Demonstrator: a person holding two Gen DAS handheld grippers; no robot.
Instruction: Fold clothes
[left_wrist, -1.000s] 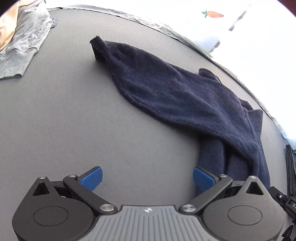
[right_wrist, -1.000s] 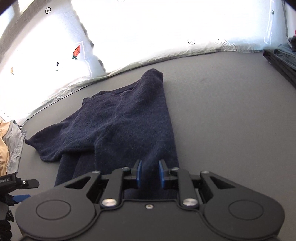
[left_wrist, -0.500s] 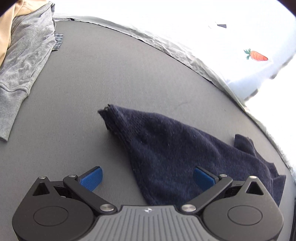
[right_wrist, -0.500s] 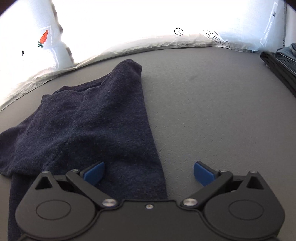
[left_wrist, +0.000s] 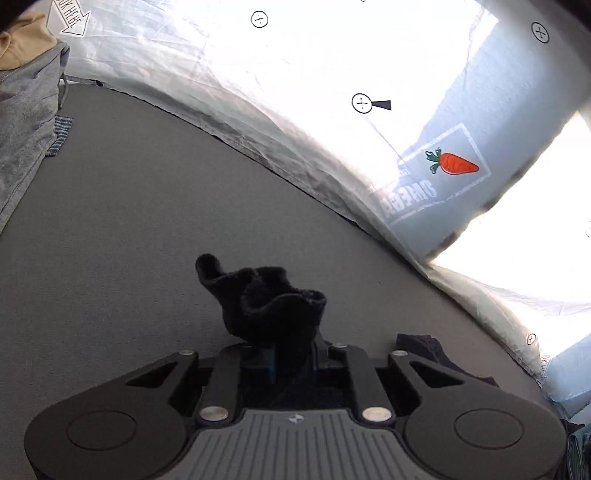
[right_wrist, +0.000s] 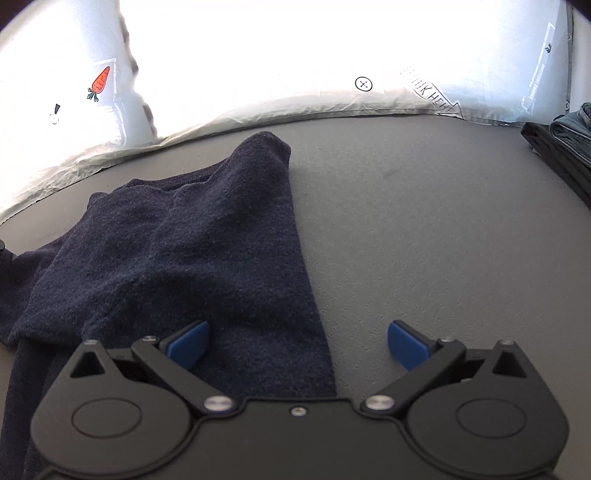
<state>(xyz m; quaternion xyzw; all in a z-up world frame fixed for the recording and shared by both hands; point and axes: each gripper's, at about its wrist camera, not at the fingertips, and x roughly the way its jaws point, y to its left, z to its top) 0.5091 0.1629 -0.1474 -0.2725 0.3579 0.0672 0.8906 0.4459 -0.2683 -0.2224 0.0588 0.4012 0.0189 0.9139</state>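
A bunched corner of the navy garment (left_wrist: 273, 306) is pinched between the closing jaws of the left gripper (left_wrist: 293, 360), raised off the grey table (left_wrist: 129, 221). The rest of the garment (right_wrist: 177, 251) is spread flat on the table (right_wrist: 424, 221), near its far edge, and the right gripper (right_wrist: 298, 345) is held wide over the garment's right edge with nothing gripped.

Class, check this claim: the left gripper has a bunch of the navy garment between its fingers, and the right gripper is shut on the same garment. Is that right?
Not quite. The right gripper is open: the right wrist view shows its blue pads spread wide above the navy garment, gripping nothing. The left gripper does have a bunch of it, its jaws closing.
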